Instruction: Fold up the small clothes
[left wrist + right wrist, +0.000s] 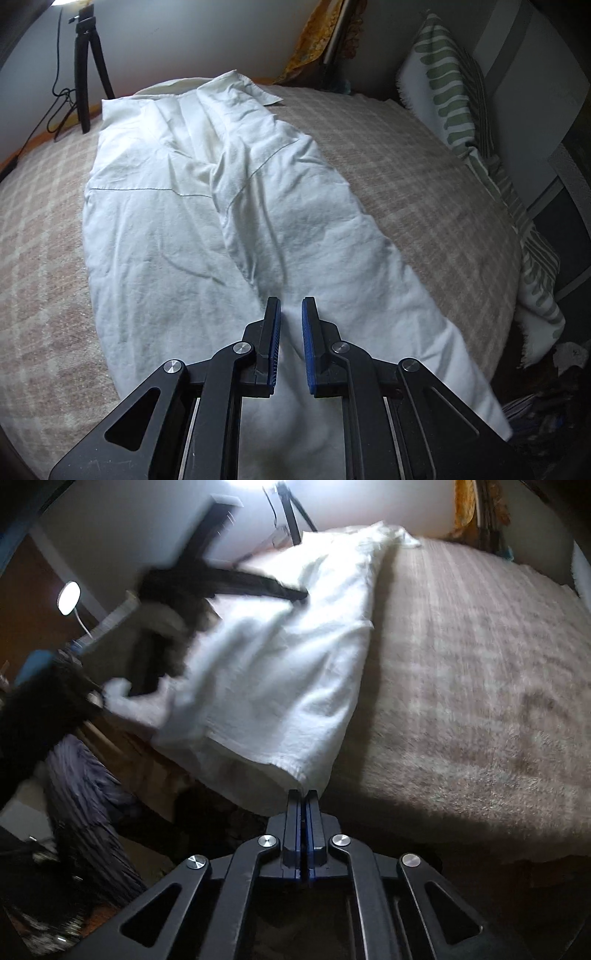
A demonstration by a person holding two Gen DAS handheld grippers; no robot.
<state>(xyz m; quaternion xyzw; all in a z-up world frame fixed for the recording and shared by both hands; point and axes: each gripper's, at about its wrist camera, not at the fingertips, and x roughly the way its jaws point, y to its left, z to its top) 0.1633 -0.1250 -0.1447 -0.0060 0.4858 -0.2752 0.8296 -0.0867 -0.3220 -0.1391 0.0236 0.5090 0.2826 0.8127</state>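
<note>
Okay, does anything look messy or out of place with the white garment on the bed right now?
Yes. The white garment lies crumpled on the bed cover, with a thick rumpled ridge down its middle instead of lying flat. The right gripper has its jaws shut on a corner, pulling that part over the bed's edge. The left gripper is open above it.

Location: a home bedroom. Indicators: a bed (424, 206) with a checked blanket, a leaf-print pillow (448, 107), and a lit lamp (68, 597).
</note>
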